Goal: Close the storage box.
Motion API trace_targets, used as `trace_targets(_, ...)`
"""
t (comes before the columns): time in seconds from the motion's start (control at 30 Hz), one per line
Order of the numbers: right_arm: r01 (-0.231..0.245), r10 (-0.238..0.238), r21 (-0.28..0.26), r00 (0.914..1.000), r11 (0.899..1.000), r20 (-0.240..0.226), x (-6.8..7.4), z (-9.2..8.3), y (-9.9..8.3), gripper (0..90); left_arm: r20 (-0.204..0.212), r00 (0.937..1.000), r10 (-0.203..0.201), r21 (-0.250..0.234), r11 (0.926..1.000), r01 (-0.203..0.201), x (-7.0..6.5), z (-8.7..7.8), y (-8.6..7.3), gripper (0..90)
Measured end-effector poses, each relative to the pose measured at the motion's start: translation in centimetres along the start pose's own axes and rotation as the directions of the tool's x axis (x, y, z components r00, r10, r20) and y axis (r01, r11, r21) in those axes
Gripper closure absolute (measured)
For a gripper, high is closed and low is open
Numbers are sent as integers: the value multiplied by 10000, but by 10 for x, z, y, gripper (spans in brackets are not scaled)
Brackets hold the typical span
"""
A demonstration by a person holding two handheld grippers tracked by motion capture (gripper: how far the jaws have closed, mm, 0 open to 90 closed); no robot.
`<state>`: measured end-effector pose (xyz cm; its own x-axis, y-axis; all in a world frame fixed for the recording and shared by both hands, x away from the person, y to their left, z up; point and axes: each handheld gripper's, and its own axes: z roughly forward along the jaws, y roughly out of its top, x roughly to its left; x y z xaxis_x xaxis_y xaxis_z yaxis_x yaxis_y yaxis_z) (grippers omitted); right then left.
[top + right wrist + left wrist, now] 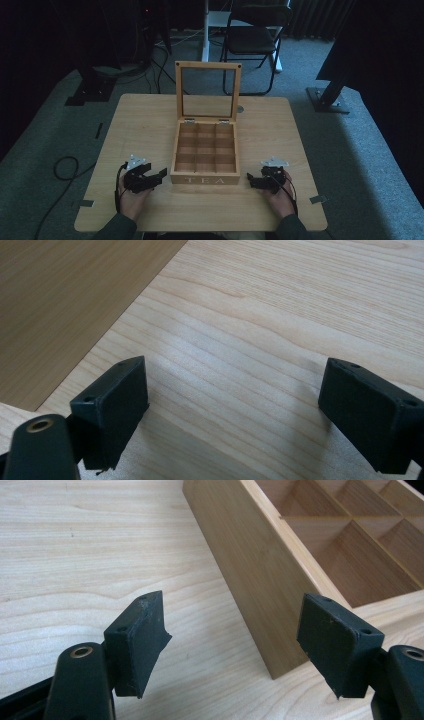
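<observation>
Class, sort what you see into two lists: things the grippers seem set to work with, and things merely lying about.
Likely job:
open wooden tea box with empty compartments
left gripper, open
right gripper, open

Lying about:
black folding chair
black cable loop on carpet

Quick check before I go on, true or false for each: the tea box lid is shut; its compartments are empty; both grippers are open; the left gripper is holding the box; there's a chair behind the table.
1. The tea box lid is shut. False: it stands open, upright at the back.
2. The compartments that show are empty. True.
3. The left gripper and the right gripper are both open. True.
4. The left gripper holds the box. False: it holds nothing, and the box's near corner lies ahead of its jaws.
5. A chair stands behind the table. True.
</observation>
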<state>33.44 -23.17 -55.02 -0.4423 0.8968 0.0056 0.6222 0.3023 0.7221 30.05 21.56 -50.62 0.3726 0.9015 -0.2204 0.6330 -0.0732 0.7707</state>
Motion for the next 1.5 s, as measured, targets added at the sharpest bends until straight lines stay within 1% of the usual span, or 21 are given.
trace_targets(0.07,11,-11,0,10000,10000,-6,0,0,0,120,-4,10000,-6,61,10000,6,0,0,-1,296)
trace_targets(0.17,7,-7,-2,10000,10000,-6,0,0,0,120,-1,10000,-2,54,10000,2,1,1,0,297)
trace_targets(0.2,8,-8,1,10000,10000,-6,0,0,0,120,-12,10000,85,88,9999,-85,1,1,0,297)
trace_targets(0.27,12,-12,-2,10000,10000,-5,0,0,0,120,-31,10000,83,83,9999,-83,0,1,0,297)
trace_targets(0.37,5,-5,-2,10000,10000,-8,0,0,0,120,-202,9996,195,153,9997,-192,0,3,0,296)
trace_targets(0.5,28,-28,-6,10000,10000,-35,0,1,0,120,-180,9996,203,171,9997,-200,1,5,0,296)
trace_targets(0.6,45,-45,-1,10000,10000,-47,0,1,1,121,-221,9997,110,110,9999,-108,2,3,1,295)
trace_targets(0.8,46,-46,-5,10000,10000,-54,0,1,1,121,-280,9996,-90,56,9999,91,9,2,9,279)
trace_targets(0.97,191,-191,3,9996,9998,-215,1,0,0,121,-398,9991,143,12,9999,-143,13,2,20,281)
trace_targets(1.17,247,-247,-10,9994,9997,-238,2,0,0,121,-85,9999,-78,-31,10000,78,18,4,28,271)
trace_targets(1.27,132,-132,-7,9998,9999,-134,2,0,0,121,100,9999,-126,-13,9999,126,18,5,33,262)
trace_targets(1.4,15,-15,4,10000,10000,-6,3,-1,-1,121,313,9995,6,-68,10000,-4,17,7,42,258)
trace_targets(1.5,17,-17,4,10000,10000,-4,3,-1,-1,121,450,9990,81,-268,9996,-69,14,8,49,255)
